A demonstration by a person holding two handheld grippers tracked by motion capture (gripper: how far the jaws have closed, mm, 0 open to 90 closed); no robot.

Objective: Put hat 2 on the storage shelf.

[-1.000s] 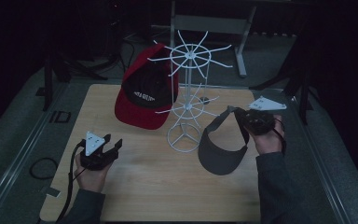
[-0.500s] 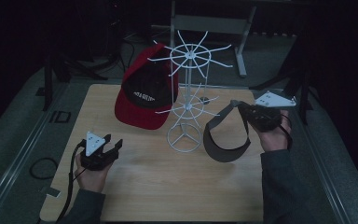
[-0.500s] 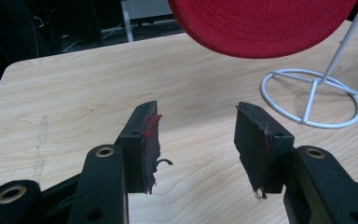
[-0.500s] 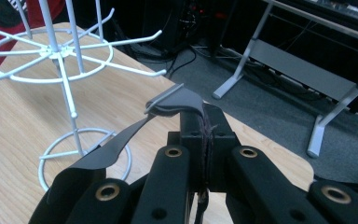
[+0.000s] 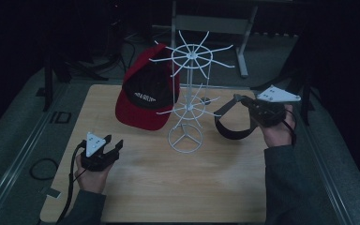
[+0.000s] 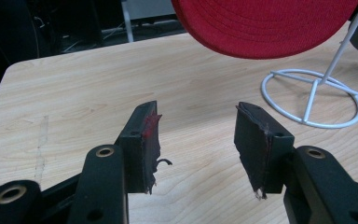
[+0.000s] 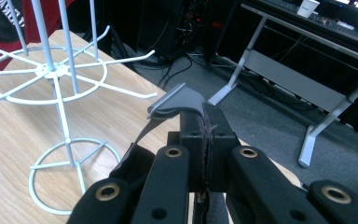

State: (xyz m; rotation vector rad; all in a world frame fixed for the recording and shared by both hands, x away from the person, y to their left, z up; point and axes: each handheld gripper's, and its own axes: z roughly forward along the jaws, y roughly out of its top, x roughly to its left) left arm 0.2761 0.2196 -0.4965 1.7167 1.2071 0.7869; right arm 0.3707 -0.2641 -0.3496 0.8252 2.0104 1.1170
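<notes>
Right hand-held gripper (image 5: 243,101) is clamped tight on the dark visor (image 5: 232,123), which hangs off the desk (image 5: 145,187) just beside the white wire rack (image 5: 190,101); left hand-held gripper (image 5: 115,146) rests part-open, holding nothing; one visor, one red cap (image 5: 145,96) on the rack, two grippers.

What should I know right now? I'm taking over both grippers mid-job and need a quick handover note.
Right hand-held gripper: shut on the grey visor, held off the table beside the white wire rack.
Left hand-held gripper: open, nothing in it, low over the table at the near left.
Done: red cap hangs on the rack's left side.
Left: probably hang the visor on a free hook, then let go.
</notes>
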